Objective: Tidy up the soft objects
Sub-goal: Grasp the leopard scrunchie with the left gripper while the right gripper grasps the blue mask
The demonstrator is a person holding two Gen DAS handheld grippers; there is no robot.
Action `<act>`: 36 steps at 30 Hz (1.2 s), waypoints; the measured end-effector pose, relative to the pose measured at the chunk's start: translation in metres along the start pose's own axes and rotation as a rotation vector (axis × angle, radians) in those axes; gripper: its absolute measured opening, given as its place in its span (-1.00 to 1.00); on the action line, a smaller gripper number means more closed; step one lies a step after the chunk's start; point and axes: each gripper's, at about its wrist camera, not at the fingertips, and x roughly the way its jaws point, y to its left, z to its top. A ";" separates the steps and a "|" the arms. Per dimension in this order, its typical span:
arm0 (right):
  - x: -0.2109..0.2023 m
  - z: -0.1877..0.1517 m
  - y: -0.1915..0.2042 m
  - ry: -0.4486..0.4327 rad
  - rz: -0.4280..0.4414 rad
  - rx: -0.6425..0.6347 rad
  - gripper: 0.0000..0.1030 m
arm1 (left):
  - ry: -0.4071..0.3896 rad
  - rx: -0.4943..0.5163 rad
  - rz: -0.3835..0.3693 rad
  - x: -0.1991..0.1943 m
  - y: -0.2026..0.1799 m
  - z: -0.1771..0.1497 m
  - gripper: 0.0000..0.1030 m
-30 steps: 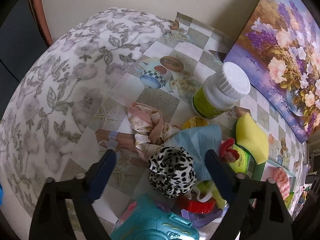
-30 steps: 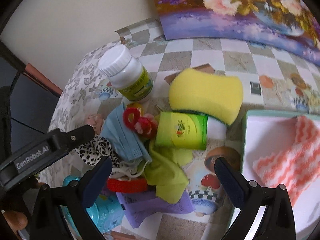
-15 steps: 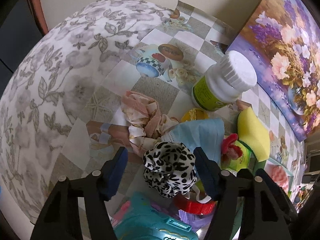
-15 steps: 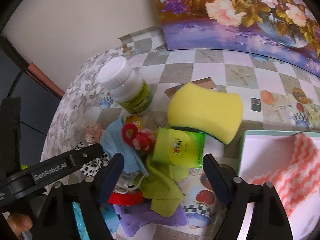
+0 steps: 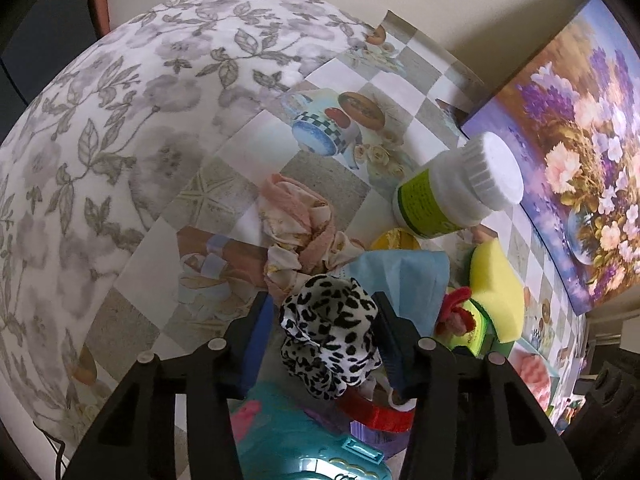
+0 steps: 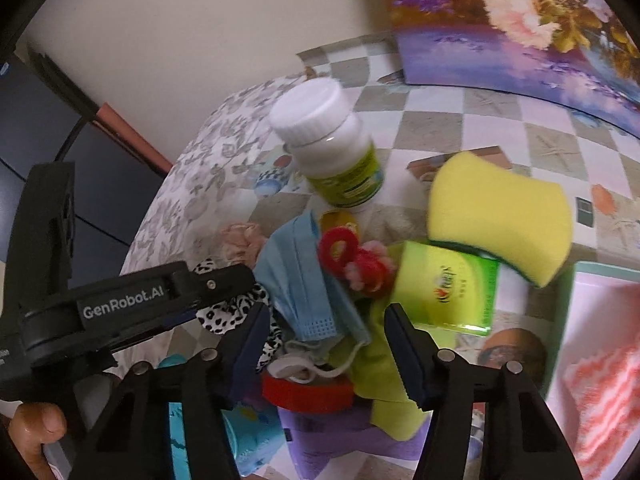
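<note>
A: Left wrist view: left gripper jaws have just been closing around the leopard-print scrunchie, just below the blue face mask; pads look against it.

B: Right gripper, also closing, brackets that mask's lower edge, not yet pinching. Next, judged: squeeze, lift clear of the pile.

A home: a worktop under flowered cloth and a checked oilcloth printed with cups, a flower painting propped against the plain wall beyond the tongs, household clutter heaped on it.
</note>
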 end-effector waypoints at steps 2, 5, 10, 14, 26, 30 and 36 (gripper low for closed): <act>0.005 0.000 0.000 0.010 0.010 0.004 0.11 | 0.005 -0.011 -0.005 0.001 0.003 0.000 0.00; 0.011 0.000 -0.002 0.014 0.020 0.011 0.07 | 0.010 -0.027 -0.006 0.002 0.005 0.001 0.00; 0.017 0.002 -0.002 0.012 -0.003 0.001 0.07 | 0.010 -0.040 -0.002 0.003 0.008 0.000 0.00; 0.022 0.002 0.001 0.020 0.003 -0.011 0.04 | 0.016 -0.041 0.001 0.004 0.007 -0.001 0.00; 0.029 -0.001 0.011 0.026 0.002 -0.056 -0.61 | 0.020 -0.053 0.003 0.009 0.008 0.000 -0.03; 0.024 0.000 0.011 0.005 0.003 -0.057 -0.76 | 0.012 -0.049 0.000 0.008 0.008 0.000 -0.30; 0.020 0.003 0.011 -0.006 0.000 -0.058 -0.76 | -0.005 -0.054 0.000 0.004 0.009 0.001 -0.49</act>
